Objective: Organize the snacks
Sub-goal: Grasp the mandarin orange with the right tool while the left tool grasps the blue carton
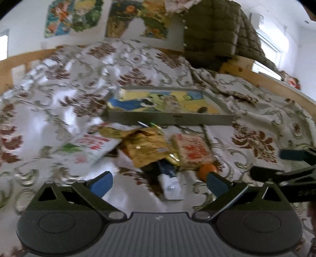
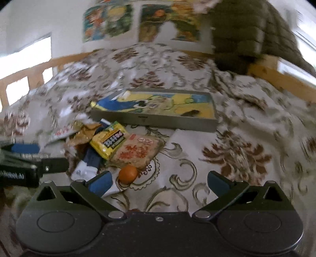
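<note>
Looking along the left gripper (image 1: 159, 182), a floral bedspread (image 1: 59, 94) covers the bed, posters (image 1: 73, 15) on the wall behind. Its jaws gape wide, empty, low over the snack pile (image 1: 150, 146) before a shallow tray (image 1: 169, 118).

From the right gripper (image 2: 159, 182), jaws equally spread and empty, an orange (image 2: 128, 174) lies just beside the left fingertip, a yellow packet (image 2: 108, 139) beyond.
</note>
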`<state>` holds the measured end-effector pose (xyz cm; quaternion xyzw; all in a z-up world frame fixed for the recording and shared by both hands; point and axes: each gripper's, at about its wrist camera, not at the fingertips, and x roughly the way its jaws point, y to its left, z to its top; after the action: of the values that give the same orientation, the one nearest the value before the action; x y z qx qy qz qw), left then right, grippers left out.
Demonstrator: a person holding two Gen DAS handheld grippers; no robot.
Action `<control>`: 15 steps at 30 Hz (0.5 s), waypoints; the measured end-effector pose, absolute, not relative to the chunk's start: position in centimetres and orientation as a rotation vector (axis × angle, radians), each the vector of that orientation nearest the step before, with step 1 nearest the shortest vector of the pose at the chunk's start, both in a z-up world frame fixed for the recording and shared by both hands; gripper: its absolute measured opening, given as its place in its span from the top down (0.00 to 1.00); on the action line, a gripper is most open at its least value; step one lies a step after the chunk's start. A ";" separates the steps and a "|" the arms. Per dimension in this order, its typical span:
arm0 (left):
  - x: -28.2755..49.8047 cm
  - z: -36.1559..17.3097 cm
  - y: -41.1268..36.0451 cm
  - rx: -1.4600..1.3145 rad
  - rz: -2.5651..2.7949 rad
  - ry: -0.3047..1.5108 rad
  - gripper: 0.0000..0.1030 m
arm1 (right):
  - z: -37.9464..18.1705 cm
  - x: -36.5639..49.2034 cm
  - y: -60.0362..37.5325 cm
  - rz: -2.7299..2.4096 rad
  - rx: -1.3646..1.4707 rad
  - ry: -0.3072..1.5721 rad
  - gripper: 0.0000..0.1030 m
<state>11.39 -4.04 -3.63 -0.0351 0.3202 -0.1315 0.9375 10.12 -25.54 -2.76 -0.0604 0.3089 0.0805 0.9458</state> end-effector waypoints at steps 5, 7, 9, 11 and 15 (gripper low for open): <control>13.6 -5.0 -5.0 -0.102 -0.355 0.731 0.00 | -4.2 12.0 -25.6 0.244 -0.214 0.627 0.01; 14.3 -5.6 -5.2 -0.106 -0.362 0.745 0.00 | -4.7 12.7 -25.6 0.274 -0.223 0.632 0.01; 15.1 -5.9 -5.3 -0.120 -0.367 0.760 0.00 | -5.2 13.2 -25.6 0.299 -0.227 0.636 0.01; 15.7 -6.2 -5.2 -0.150 -0.375 0.769 0.00 | -5.6 13.8 -25.6 0.320 -0.223 0.647 0.02; 16.8 -6.5 -4.8 -0.216 -0.388 0.772 0.08 | -6.3 14.3 -25.4 0.344 -0.214 0.659 0.08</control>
<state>16.83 -4.76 -6.47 -0.1045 0.3733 -0.1875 0.9025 14.29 -25.36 -6.31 -0.1045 0.3211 0.1679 0.9261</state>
